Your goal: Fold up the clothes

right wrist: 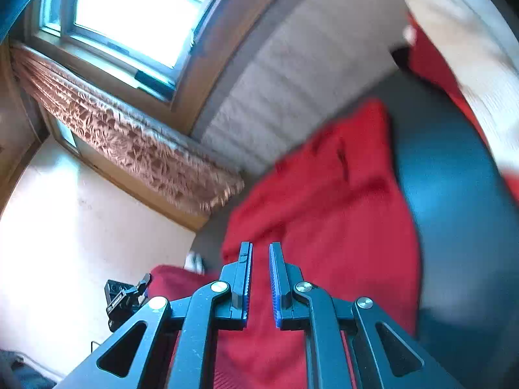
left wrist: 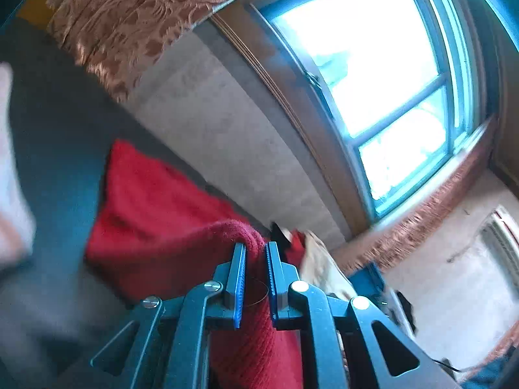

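Note:
A red knit garment (left wrist: 155, 214) lies partly on a dark surface and rises in a fold to my left gripper (left wrist: 256, 246). That gripper is shut on the fold, and red cloth hangs down between its blue pads (left wrist: 238, 272). In the right wrist view the same red garment (right wrist: 340, 201) spreads ahead and to the right. My right gripper (right wrist: 260, 246) is shut to a narrow slit, with red fabric filling the gap and running back under the fingers. Both views are tilted and blurred.
The dark grey surface (left wrist: 58, 149) runs up to a pale wall (left wrist: 211, 123) under a bright window (left wrist: 373, 58) with patterned curtains (right wrist: 129, 142). A cream and red garment (right wrist: 470, 64) lies at the far right. A small black device (right wrist: 125, 298) sits left of the cloth.

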Tool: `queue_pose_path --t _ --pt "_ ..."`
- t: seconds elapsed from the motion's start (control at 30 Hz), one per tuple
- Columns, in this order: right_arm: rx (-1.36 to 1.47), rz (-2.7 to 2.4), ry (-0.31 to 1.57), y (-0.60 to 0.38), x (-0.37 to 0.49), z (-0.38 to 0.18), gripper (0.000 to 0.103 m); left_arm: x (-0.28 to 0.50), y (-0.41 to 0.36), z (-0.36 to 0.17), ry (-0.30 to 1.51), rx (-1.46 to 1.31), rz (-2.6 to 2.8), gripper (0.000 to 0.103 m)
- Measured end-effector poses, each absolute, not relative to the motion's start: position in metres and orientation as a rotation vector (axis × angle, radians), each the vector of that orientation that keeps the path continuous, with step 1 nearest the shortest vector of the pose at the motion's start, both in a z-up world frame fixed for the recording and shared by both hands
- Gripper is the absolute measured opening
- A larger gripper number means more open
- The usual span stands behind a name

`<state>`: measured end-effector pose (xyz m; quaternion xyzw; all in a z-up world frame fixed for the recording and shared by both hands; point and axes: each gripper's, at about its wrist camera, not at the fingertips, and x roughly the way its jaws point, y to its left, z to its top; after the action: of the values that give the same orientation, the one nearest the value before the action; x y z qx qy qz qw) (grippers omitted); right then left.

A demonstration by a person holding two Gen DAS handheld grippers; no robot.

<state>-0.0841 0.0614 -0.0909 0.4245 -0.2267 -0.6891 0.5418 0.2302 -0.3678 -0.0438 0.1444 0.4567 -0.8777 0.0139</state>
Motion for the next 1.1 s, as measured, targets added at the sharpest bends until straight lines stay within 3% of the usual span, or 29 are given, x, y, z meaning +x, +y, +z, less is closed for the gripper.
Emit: queue_pose_path --t 0.2,0.27,0.33,0.53,0.77,0.87,0.9,0.93,1.0,1.1 --pt "1.118 -1.748 -0.293 0.008 -0.126 -0.088 0.018 0.175 -0.400 -0.092 1.423 0.664 -2.593 0.010" --pt "1.199 -1.741 -0.243 0.018 -0.120 -0.102 0.034 0.178 -0.403 -0.110 1.435 0.704 -2.551 0.010" --pt "1.253 -1.746 -0.234 0.043 -0.105 -0.115 0.057 0.184 -0.406 -0.123 1.483 0.701 -2.512 0.010" --pt "1.412 -1.628 -0.339 0.115 -0.044 -0.159 0.061 0.203 -0.402 -0.140 1.477 0.750 -2.452 0.010" --pt "1.323 -1.456 -0.406 0.083 0.012 -0.175 0.063 0.212 -0.381 -0.137 1.375 0.829 -2.448 0.011" --pt "1.294 -1.469 -0.363 0.070 0.020 -0.173 0.062 0.220 -0.372 -0.135 1.348 0.845 -2.454 0.011" --pt "1.298 -1.481 -0.339 0.067 0.022 -0.173 0.053 0.225 -0.370 -0.133 1.357 0.840 -2.464 0.011" --pt "1.302 -1.492 -0.316 0.065 0.023 -0.172 0.030 0.230 -0.368 -0.130 1.370 0.831 -2.477 0.010" --pt "1.310 -1.515 -0.268 0.061 0.025 -0.170 0.012 0.240 -0.362 -0.122 1.429 0.786 -2.520 0.010" --pt "1.283 -1.505 -0.303 0.061 0.024 -0.163 0.012 0.250 -0.355 -0.108 1.524 0.699 -2.568 0.010"
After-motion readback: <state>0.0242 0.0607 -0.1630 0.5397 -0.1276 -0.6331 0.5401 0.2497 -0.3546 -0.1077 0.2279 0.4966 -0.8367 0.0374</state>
